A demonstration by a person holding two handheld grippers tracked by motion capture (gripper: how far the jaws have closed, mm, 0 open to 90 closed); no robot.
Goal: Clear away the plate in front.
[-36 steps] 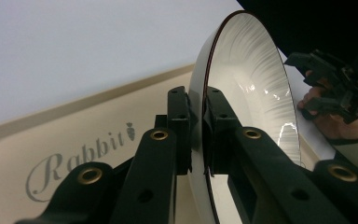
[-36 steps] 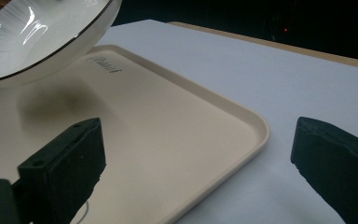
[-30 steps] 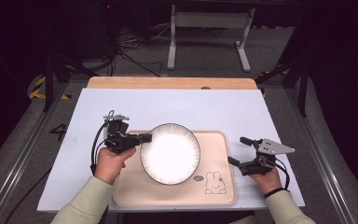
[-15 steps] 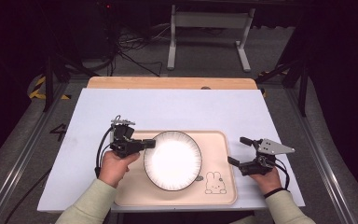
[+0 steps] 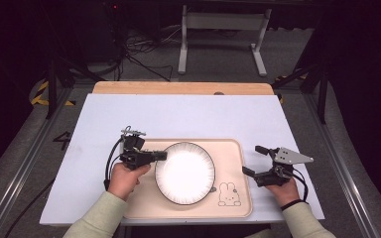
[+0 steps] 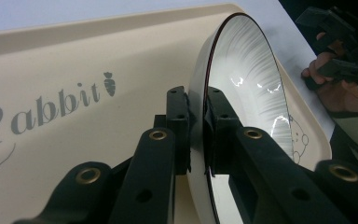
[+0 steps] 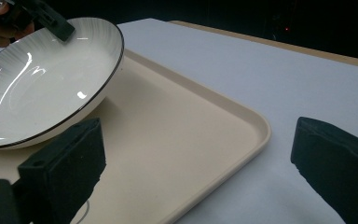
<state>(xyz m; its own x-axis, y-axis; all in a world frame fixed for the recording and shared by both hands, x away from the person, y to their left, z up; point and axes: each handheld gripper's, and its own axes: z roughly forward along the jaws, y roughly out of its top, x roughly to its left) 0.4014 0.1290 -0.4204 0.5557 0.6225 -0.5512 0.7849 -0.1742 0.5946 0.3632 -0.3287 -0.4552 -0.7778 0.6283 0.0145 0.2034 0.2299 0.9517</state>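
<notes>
— What's on the left?
— The left gripper [image 5: 161, 155] pinches the rim of the white plate [image 5: 185, 173] over the beige tray [image 5: 238, 148]; whether the plate's underside touches the tray, I can't tell.
— And the right?
— The right gripper [image 5: 254, 160] rests on the table [image 5: 203, 116] beside the tray, jaws spread, holding nothing.

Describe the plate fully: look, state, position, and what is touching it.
The plate is round, glossy white, apparently ceramic, with a thin dark rim and faint grey radial streaks. It is empty. It sits over the beige tray, beside a printed rabbit. The left gripper is shut on its left rim, jaws either side. In the right gripper view one side looks raised.
</notes>
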